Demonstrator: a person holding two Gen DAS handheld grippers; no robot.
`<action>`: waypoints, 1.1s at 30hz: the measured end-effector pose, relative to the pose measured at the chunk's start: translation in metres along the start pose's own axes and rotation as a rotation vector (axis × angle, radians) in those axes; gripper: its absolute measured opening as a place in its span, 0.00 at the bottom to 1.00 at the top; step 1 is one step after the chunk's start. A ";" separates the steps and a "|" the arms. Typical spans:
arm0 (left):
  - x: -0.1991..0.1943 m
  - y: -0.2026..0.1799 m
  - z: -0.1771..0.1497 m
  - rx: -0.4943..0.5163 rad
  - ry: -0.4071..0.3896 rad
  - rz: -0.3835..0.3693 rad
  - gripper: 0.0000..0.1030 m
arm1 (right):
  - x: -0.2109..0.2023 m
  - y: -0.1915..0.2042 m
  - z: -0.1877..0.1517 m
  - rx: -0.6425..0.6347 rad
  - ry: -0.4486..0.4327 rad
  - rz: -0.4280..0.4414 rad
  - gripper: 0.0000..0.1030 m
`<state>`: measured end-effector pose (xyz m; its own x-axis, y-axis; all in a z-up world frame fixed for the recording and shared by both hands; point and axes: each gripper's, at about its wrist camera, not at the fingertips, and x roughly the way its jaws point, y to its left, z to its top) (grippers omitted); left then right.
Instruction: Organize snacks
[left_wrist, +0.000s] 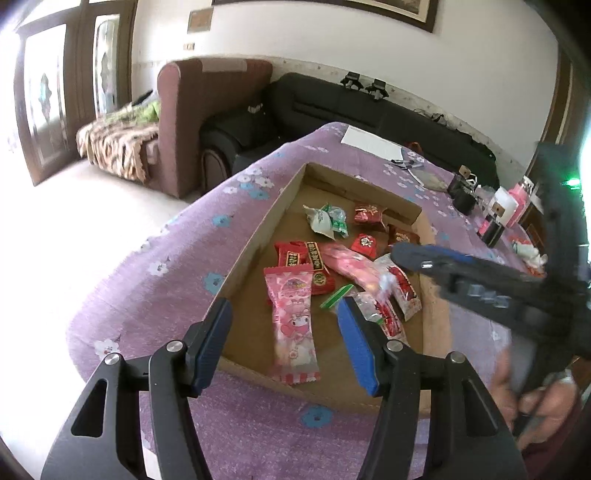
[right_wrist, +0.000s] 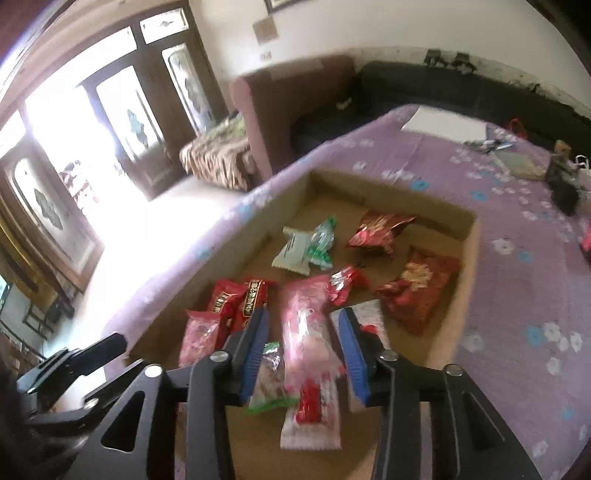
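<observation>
A shallow cardboard box (left_wrist: 255, 236) (right_wrist: 295, 192) on a purple flowered cloth holds several snack packets: red ones (left_wrist: 306, 258), a white and green one (left_wrist: 325, 219) (right_wrist: 306, 247), and long pink ones (left_wrist: 293, 325) (right_wrist: 306, 332). My left gripper (left_wrist: 284, 310) is open and empty above the box's near end, over the long pink packet. My right gripper (right_wrist: 303, 317) is open and empty, hovering over a pink packet in the box. In the left wrist view the right gripper's fingers (left_wrist: 424, 256) reach in from the right over the box.
The purple cloth table (left_wrist: 166, 266) ends at the left with bare floor below. At the far right stand small bottles and jars (left_wrist: 495, 210), scissors (left_wrist: 406, 162) and white paper (left_wrist: 369, 142). Sofas (left_wrist: 207, 110) stand behind the table.
</observation>
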<state>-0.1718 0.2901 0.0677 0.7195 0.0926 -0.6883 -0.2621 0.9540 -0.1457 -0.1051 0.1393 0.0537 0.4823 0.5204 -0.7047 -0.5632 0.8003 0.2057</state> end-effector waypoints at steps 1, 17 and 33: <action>-0.002 -0.004 -0.001 0.012 -0.006 0.009 0.57 | -0.010 -0.002 -0.002 0.002 -0.020 -0.005 0.49; -0.032 -0.062 -0.020 0.154 -0.077 0.125 0.71 | -0.090 -0.058 -0.077 0.067 -0.076 -0.098 0.58; -0.029 -0.092 -0.035 0.211 -0.035 0.142 0.77 | -0.112 -0.057 -0.116 0.024 -0.087 -0.172 0.65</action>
<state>-0.1908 0.1896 0.0762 0.7079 0.2366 -0.6655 -0.2251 0.9687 0.1049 -0.2048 0.0005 0.0415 0.6271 0.3981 -0.6695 -0.4513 0.8863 0.1043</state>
